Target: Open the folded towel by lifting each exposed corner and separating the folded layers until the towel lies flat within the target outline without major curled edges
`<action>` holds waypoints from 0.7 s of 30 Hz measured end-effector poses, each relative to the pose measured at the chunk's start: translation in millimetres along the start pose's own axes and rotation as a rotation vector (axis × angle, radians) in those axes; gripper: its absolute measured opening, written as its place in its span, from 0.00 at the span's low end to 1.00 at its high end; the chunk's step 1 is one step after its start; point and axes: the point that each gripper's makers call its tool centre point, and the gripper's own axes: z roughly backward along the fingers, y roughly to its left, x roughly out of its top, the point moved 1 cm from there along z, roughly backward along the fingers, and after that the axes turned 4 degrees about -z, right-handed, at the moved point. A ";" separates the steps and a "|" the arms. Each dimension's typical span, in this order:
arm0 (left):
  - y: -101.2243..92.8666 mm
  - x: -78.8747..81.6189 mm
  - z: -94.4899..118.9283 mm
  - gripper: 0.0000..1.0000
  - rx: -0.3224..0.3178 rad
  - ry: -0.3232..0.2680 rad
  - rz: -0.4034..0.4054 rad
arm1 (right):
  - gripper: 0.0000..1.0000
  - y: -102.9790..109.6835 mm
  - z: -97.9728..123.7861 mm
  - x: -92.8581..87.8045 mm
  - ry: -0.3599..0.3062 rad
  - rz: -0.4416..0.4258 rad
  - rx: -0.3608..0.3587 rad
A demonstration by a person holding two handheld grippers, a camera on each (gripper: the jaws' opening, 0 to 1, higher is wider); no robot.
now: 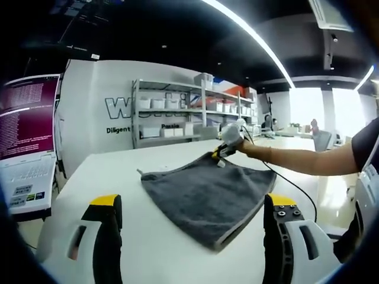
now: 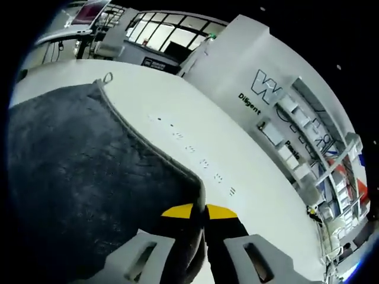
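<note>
A: Starting at the left, what is standing there?

B: In the left gripper view a screen (image 1: 26, 115) with purple and white text is glowing at the far left edge, beside the white bench (image 1: 118, 177). Behind the bench a shelf rack (image 1: 177, 112) with white boxes is standing against a wall with dark lettering.

A: And the left tongs (image 1: 195, 216)?

B: They are spreading wide, empty, with the two yellow-tipped jaws rising at the near edge of the bench on either side of the towel's near corner, not touching it.

A: Where is the towel lying?

B: The grey towel (image 1: 207, 192) is lying in the middle of the bench, mostly flat, with a lighter hem running round it and a small loop at its far left corner. Its far right corner is lifting slightly off the surface.

A: What is lifting it?

B: The right tongs (image 1: 220, 155) are pinching that corner, with a person's forearm (image 1: 296, 160) reaching in from the right and a thin cable trailing down across the bench.

A: Is the right gripper view agreeing?

B: Yes. There the right tongs (image 2: 204, 222) are sitting closed together, yellow tips touching, with the towel (image 2: 77, 177) edge gripped between them. A row of small marks (image 2: 195, 151) is showing on the bare bench (image 2: 237, 154) just beside the hem.
</note>
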 end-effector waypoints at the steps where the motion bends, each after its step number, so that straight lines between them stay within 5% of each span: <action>1: 0.5 -1.8 -0.7 0.98 0.000 0.008 -0.002 | 0.07 -0.7 -0.7 0.4 -0.005 -0.005 0.000; 8: 2.3 -2.0 -0.3 0.99 0.004 0.011 0.004 | 0.38 -10.6 -9.0 -7.8 0.048 -0.031 -0.019; 11: 2.4 -1.8 0.1 0.99 0.006 0.009 0.005 | 0.31 -10.2 -5.5 -10.3 0.070 -0.061 0.014; 16: 0.7 -2.0 0.0 0.99 0.002 0.006 0.008 | 0.68 -22.4 2.7 -13.8 0.082 -0.074 -0.048; 21: 1.1 -3.7 -0.5 0.99 0.004 0.013 0.010 | 0.75 -22.1 19.7 -16.0 0.070 -0.141 0.001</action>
